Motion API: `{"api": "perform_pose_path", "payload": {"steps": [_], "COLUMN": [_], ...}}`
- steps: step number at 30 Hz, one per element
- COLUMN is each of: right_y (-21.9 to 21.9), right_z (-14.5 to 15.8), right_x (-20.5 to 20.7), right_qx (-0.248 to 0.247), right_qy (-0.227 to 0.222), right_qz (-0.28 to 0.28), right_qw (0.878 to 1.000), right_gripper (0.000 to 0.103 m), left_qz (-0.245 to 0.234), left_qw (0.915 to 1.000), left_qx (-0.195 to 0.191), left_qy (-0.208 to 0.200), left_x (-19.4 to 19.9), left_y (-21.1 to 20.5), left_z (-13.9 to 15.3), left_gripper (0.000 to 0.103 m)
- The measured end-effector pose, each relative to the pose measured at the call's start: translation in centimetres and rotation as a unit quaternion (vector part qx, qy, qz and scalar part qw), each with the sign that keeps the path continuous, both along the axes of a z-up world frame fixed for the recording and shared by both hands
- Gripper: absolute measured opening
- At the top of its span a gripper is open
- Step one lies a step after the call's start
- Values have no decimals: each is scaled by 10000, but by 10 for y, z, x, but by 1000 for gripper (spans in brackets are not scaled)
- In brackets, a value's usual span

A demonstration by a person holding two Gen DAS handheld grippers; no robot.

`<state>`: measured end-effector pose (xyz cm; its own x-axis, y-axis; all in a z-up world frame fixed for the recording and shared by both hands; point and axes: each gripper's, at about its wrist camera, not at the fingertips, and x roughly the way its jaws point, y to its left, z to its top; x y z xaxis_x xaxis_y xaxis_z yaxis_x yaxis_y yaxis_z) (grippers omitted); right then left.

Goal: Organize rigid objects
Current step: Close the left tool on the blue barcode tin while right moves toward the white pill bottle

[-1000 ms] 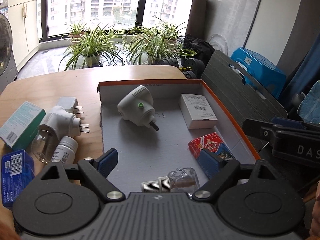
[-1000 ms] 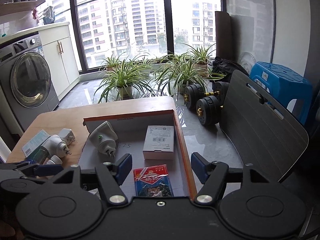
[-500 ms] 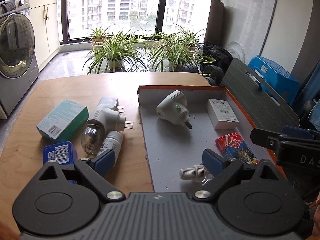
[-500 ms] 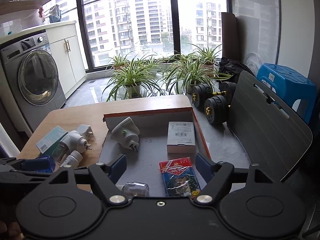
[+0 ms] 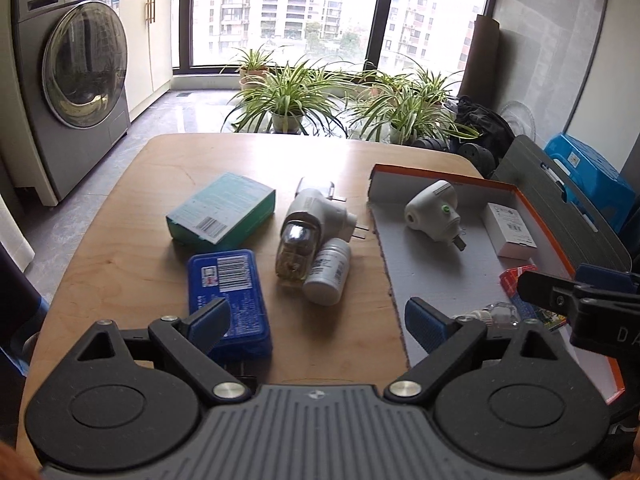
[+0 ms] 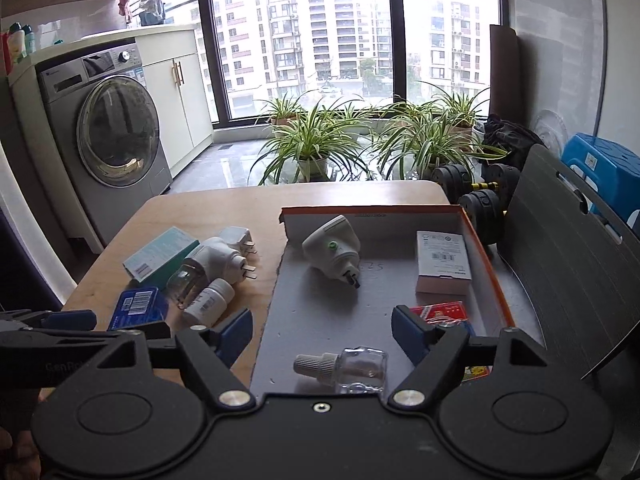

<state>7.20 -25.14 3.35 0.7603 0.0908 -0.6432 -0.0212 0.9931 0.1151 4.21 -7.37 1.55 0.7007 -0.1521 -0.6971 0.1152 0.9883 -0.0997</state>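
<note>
A shallow orange-rimmed box (image 6: 486,264) lies on the right half of the wooden table (image 5: 240,152). In it are a white plug-in unit (image 6: 332,248), a white carton (image 6: 442,262), a red card pack (image 6: 440,312) and a clear glass bottle (image 6: 348,366) lying on its side. My right gripper (image 6: 322,334) hovers open above that bottle without touching it. My left gripper (image 5: 316,322) stands open over the table left of the box, just short of a white pill bottle (image 5: 328,276). A blue tin (image 5: 228,292) lies under its left finger.
Left of the box lie a teal carton (image 5: 222,212), a plug unit with a glass bottle (image 5: 304,232) and a white adapter (image 6: 236,238). A grey chair back (image 6: 568,264) stands right of the table. Beyond are a washing machine (image 6: 108,152), potted plants (image 6: 312,148) and dumbbells (image 6: 476,200).
My left gripper has swung left, from above the box to above the loose items on the table. The right gripper has drawn back and its jaws have widened; the glass bottle now shows between them.
</note>
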Motion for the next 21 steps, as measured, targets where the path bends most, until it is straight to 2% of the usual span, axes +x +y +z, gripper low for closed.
{"api": "perform_pose_path", "payload": {"steps": [11, 21], "right_y": [24, 22], "right_z": [-6, -20], "right_x": [6, 11], "right_qx": [22, 97], "right_qy": [74, 214], "right_qz": [305, 297], "right_qw": [9995, 9993], "right_gripper": [90, 90], "left_qz": [417, 927], "left_qw": [9991, 9946], "left_qx": [58, 74], "left_qy": [92, 466], "left_x": [7, 38], "left_y": [32, 56], "left_z": [-14, -42], "left_gripper": [97, 97]}}
